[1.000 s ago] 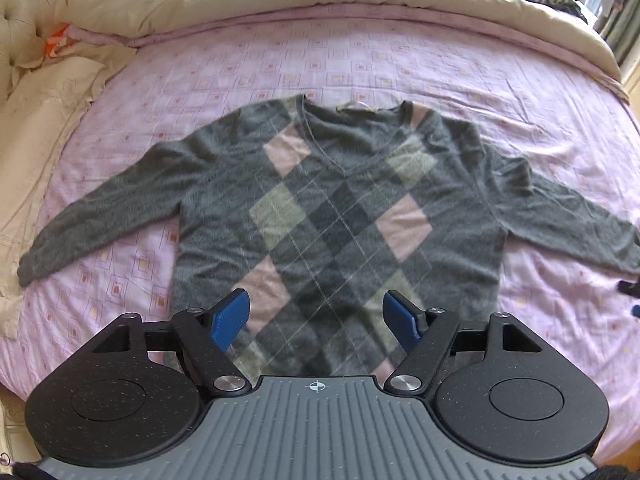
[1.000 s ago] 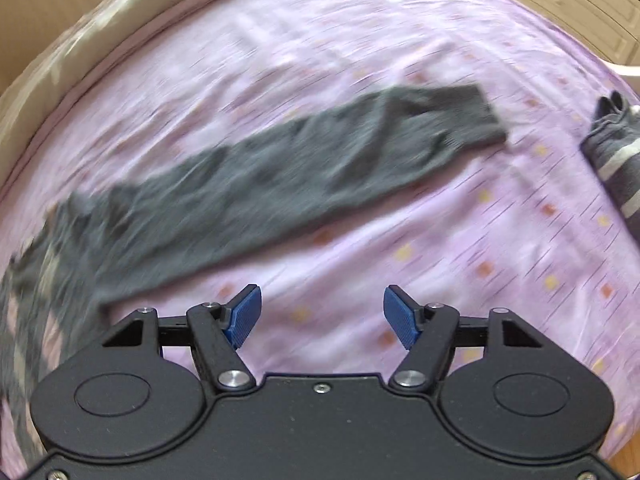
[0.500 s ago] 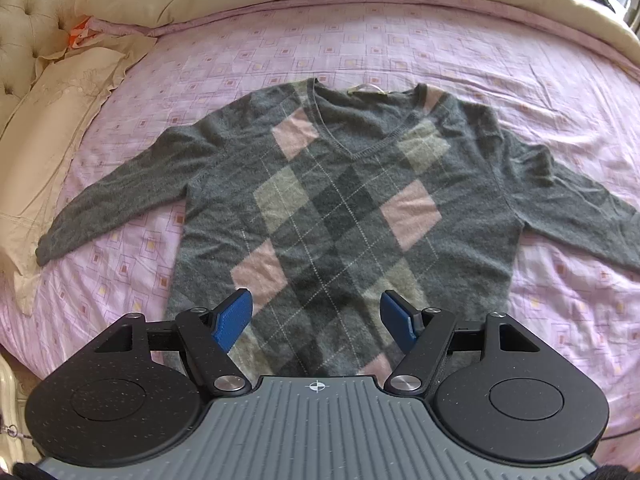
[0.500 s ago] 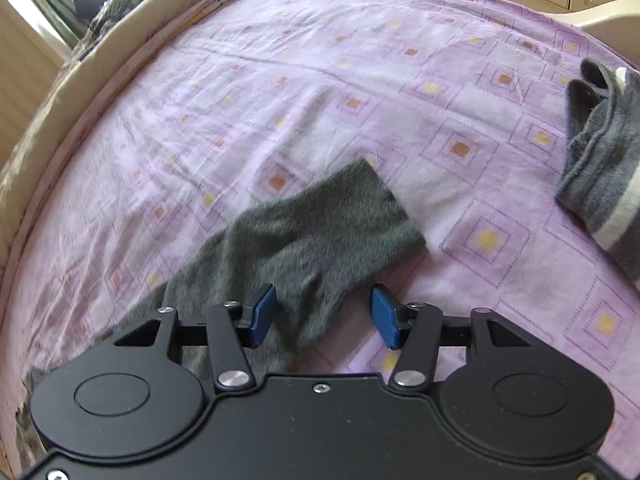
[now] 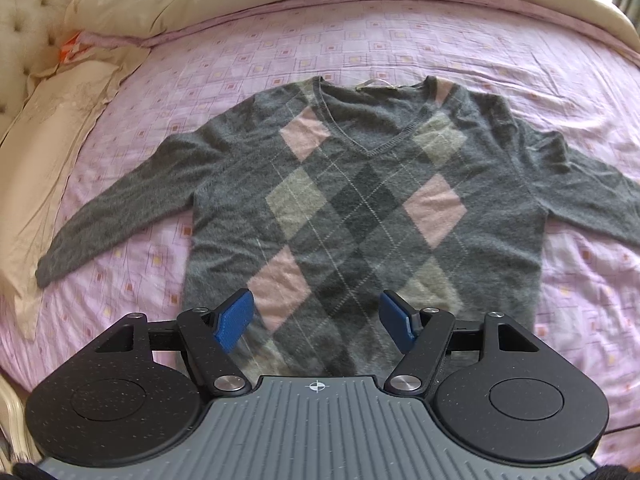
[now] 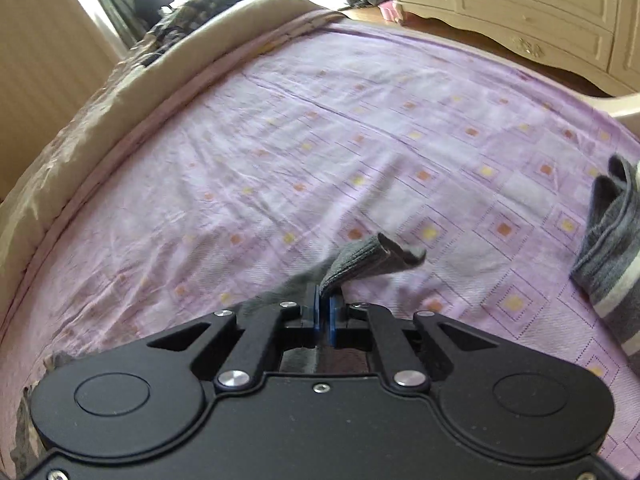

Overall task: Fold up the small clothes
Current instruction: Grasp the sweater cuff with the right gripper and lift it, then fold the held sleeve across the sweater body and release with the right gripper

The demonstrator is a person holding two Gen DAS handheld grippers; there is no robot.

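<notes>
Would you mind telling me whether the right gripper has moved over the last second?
Yes. The right gripper advanced along the sweater sleeve to its cuff, toward the striped socks, and closed on it.

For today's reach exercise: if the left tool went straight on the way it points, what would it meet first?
Probably the grey argyle sweater, near its hem; the open left tool points at it, though depth is unclear.

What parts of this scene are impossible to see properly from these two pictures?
- Grey argyle knitted sweater: in the left wrist view its hem is hidden behind the open left gripper, and its right sleeve is cut off by the frame edge.
- Grey sleeve cuff: in the right wrist view the shut right gripper covers the rest of the sleeve.
- Grey striped garment: cut off by the right edge, kind unclear.
</notes>
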